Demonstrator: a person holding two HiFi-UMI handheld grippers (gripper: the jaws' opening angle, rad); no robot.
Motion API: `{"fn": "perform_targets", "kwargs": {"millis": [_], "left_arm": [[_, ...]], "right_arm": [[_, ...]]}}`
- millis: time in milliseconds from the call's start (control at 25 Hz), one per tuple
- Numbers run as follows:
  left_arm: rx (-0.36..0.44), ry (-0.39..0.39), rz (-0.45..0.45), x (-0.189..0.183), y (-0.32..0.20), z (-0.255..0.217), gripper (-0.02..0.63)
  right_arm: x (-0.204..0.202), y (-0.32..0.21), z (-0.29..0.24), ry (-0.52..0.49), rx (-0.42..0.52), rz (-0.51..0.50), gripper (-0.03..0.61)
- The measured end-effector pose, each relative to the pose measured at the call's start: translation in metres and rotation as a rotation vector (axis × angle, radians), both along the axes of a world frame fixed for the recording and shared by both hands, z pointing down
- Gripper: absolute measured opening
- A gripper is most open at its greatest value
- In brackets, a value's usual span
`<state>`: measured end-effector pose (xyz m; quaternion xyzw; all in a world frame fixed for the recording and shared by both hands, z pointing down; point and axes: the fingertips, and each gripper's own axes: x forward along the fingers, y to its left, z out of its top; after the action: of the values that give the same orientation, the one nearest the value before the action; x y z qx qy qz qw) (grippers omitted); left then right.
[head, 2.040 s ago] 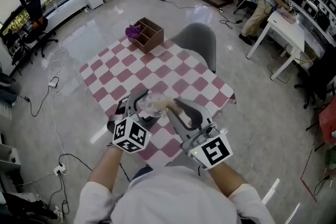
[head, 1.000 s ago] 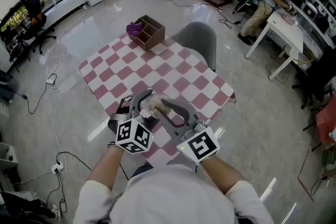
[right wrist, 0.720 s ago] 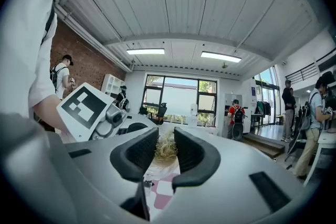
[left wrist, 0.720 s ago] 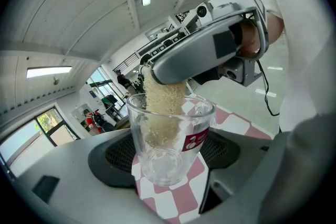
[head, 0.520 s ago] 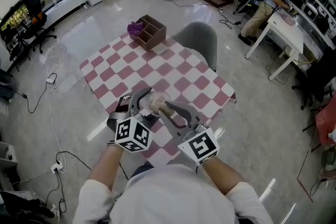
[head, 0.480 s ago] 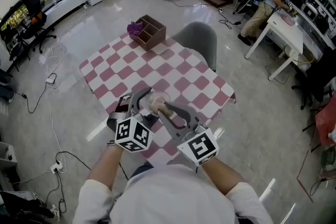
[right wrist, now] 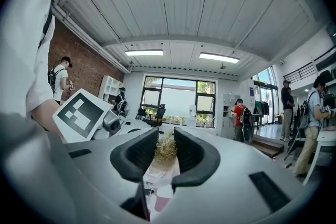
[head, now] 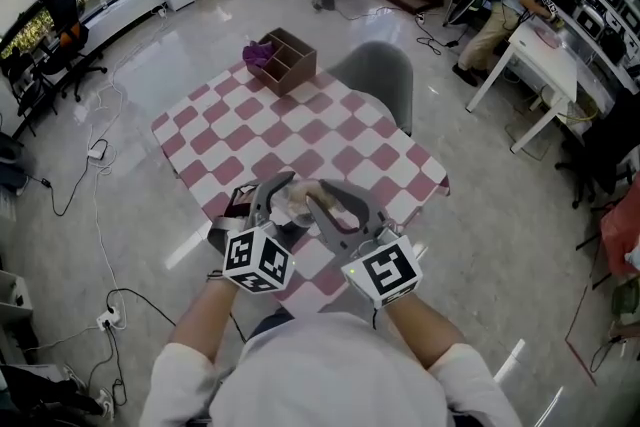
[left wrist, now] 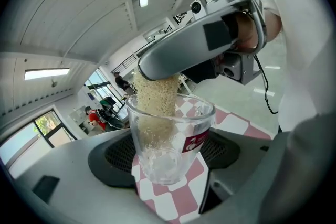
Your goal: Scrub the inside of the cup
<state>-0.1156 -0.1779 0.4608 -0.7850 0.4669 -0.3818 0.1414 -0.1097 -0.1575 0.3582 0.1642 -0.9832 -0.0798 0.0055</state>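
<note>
scrubbing step, item by item. cup [left wrist: 170,139]: clear glass, red mark on its wall, clamped between the fingers [left wrist: 113,160] of the left gripper [head: 274,203], mouth turned toward the right gripper [right wrist: 165,150], held over the checked tabletop [head: 330,140]. scrubber [left wrist: 154,99]: tan fibrous pad, pinched tight between the right gripper's fingers; its free end projects past those fingertips and in through the cup's mouth, lying against the inner wall, seemingly short of the base. step in hand, by judgement: working the inside wall. to do it well: hold the left clamp firm but not hard, since glass is slick and brittle; push the pad deeper until it meets the base; turn one gripper against the other so the pad sweeps the whole wall; hold the right fingertips clear of the rim. wooden box [head: 283,60] and grey chair [head: 378,80]: well beyond both sets of fingers, not involved.
</note>
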Motion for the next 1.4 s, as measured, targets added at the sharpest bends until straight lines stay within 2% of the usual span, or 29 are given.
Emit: {"fn": "perform_targets", "kwargs": {"millis": [120,520,760,1000,1160,1400], "left_arm": [[0.005,-0.001,-0.008,-0.004,-0.001,-0.002,0.354],[-0.001,0.000,-0.010,-0.006,-0.001,0.001,0.354],[-0.005,0.005,0.006,-0.001,0.005,0.006,0.354],[0.003,0.011,-0.023,-0.013,0.002,0.004,0.354],[0.004,0.018,-0.029,-0.016,-0.002,0.003,0.354],[-0.009,0.058,-0.019,-0.011,-0.008,0.013,0.354]], "right_arm": [[0.004,-0.001,0.006,0.026,-0.008,0.011,0.106],[-0.004,0.023,0.005,0.005,-0.035,-0.069,0.105],[-0.002,0.006,-0.007,-0.023,-0.009,-0.013,0.105],[0.007,0.010,0.015,0.042,-0.058,0.003,0.104],[0.005,0.021,0.015,0.020,-0.098,-0.021,0.106],[0.002,0.018,0.000,-0.037,-0.088,-0.018,0.106]]}}
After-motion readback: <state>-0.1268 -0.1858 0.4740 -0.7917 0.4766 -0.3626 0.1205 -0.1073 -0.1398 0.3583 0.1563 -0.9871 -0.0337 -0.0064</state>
